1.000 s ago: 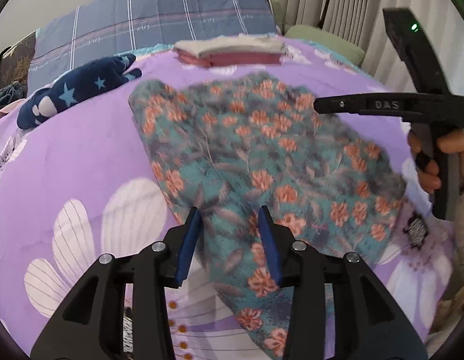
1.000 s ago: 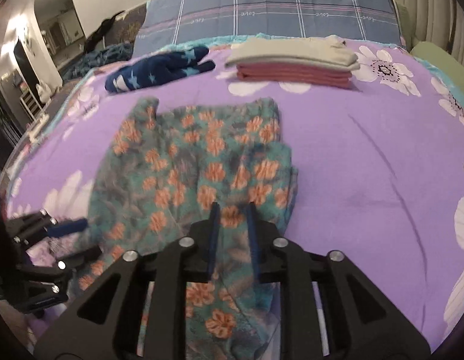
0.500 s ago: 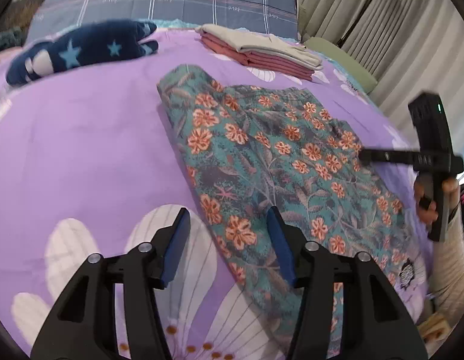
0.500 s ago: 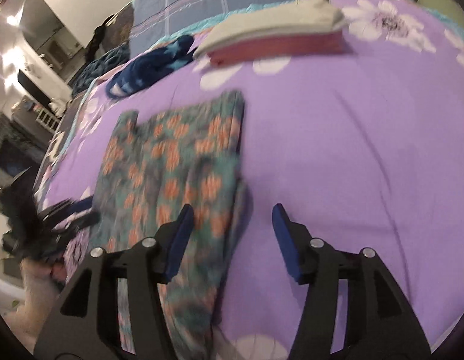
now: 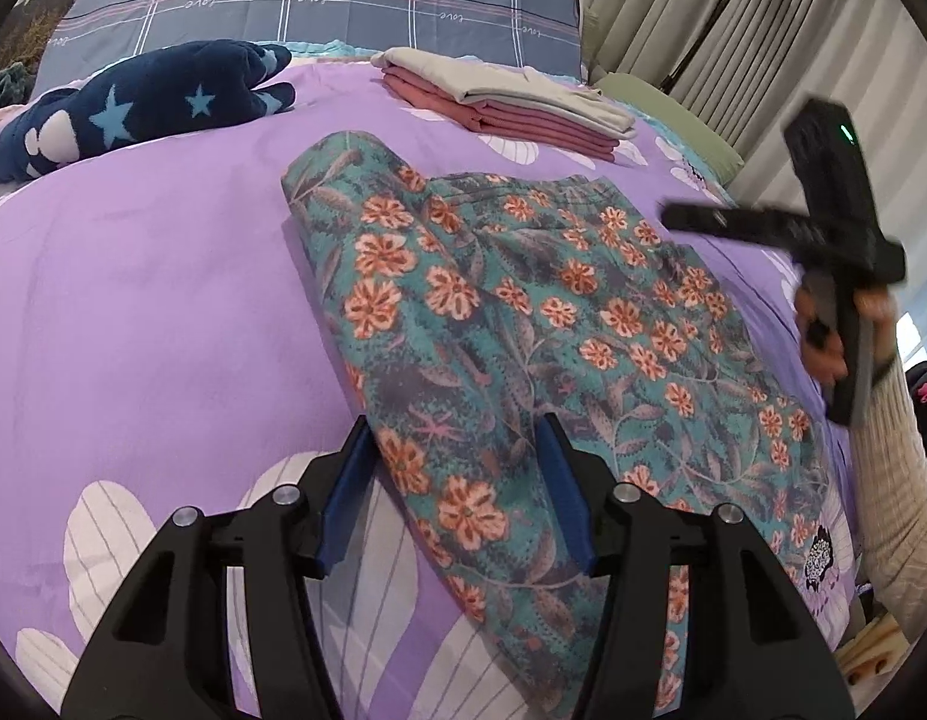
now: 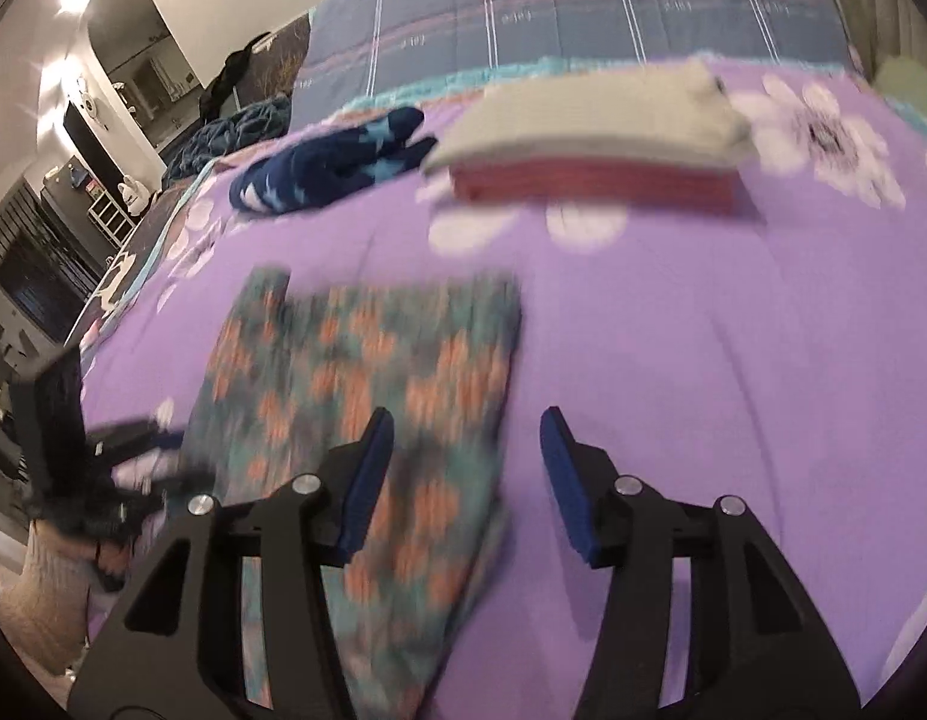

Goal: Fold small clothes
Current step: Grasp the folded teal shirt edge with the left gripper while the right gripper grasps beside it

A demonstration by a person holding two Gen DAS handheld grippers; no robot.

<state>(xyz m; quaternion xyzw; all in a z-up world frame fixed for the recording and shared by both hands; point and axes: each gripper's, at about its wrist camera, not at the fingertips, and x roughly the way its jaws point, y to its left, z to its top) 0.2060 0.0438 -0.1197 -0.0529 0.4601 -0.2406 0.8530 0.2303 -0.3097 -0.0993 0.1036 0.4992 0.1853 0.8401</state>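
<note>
A teal garment with orange flowers (image 5: 523, 324) lies folded lengthwise on the purple flowered bedspread (image 5: 133, 300). My left gripper (image 5: 457, 456) is open and empty, hovering over the garment's near left edge. My right gripper (image 6: 466, 450) is open and empty above the garment's right edge (image 6: 367, 396); this view is blurred. The right gripper also shows in the left wrist view (image 5: 823, 240), held in a hand at the right. The left gripper shows at the left of the right wrist view (image 6: 97, 450).
A stack of folded pink and beige clothes (image 5: 511, 102) lies at the back. A navy star-patterned garment (image 5: 139, 108) lies at the back left. A plaid blue pillow (image 5: 319, 6) lies behind them. Curtains (image 5: 703, 18) hang at the right.
Both grippers have let go of the garment and opened. The garment now lies flat on the bed. Both grippers have drawn back, the right one moving toward the garment's right edge.
</note>
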